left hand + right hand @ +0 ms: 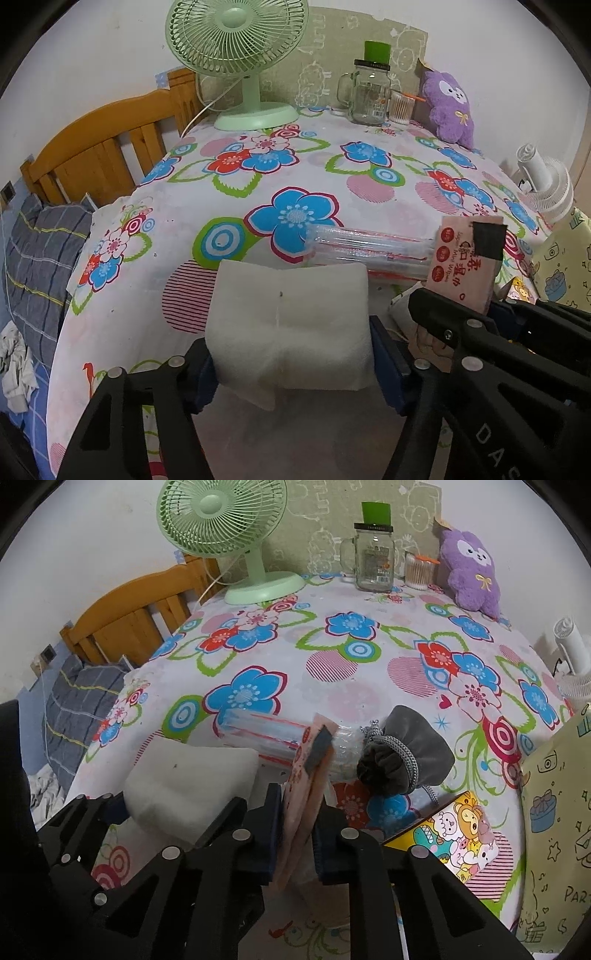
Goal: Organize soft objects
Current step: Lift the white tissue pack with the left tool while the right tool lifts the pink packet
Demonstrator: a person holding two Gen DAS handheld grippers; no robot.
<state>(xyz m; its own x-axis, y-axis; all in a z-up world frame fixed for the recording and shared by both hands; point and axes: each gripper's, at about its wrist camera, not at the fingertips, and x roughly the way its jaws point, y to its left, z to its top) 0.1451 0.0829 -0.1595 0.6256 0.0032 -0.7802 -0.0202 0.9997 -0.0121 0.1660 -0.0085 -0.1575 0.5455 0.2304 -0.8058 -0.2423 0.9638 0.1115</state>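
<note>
My left gripper (291, 365) is shut on a white folded foam pad (288, 325), held above the flowered tablecloth (295, 166). The pad also shows at the left of the right wrist view (188, 786). My right gripper (297, 834) is shut on a pink wet-wipes packet (306, 794), which stands upright; it shows at the right of the left wrist view (461, 266). A clear plastic pack (369, 251) with red lines lies on the cloth behind both, also in the right wrist view (266, 734). A grey drawstring pouch (406, 753) lies right of it. A purple plush toy (472, 576) sits at the far right.
A green fan (236, 535), a glass jar mug (373, 561) and a cup of cotton swabs (417, 572) stand along the back. A cartoon-print box (458, 838) and a yellow gift bag (557, 812) are at the right. A white fan (546, 184) is far right. A wooden bed frame (96, 147) is left.
</note>
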